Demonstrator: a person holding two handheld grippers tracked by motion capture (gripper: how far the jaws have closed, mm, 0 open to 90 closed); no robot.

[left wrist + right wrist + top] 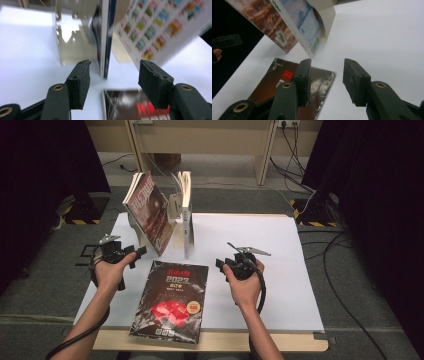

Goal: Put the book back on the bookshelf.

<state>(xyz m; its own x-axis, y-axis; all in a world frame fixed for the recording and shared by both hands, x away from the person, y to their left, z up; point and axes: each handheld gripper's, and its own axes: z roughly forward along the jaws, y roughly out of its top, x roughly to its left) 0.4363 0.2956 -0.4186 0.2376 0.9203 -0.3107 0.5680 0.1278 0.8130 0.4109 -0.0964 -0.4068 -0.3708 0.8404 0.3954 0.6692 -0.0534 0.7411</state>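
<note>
A dark glossy magazine (170,300) with red print lies flat on the white table top (280,270), near the front edge. Behind it a second magazine (150,212) leans against a pale bookend (174,205), and a thin book (186,215) stands upright beside that. My left gripper (136,256) hovers left of the flat magazine's far corner, open and empty; its view looks past the jaws (112,85) at the upright book (105,37). My right gripper (222,266) is open just right of the flat magazine, with nothing between its jaws (325,77).
The table's right half is bare white surface. Beyond the table, cables (300,165) trail over grey carpet, and dark curtains (375,195) hang at both sides. A wooden desk leg (265,155) stands at the back.
</note>
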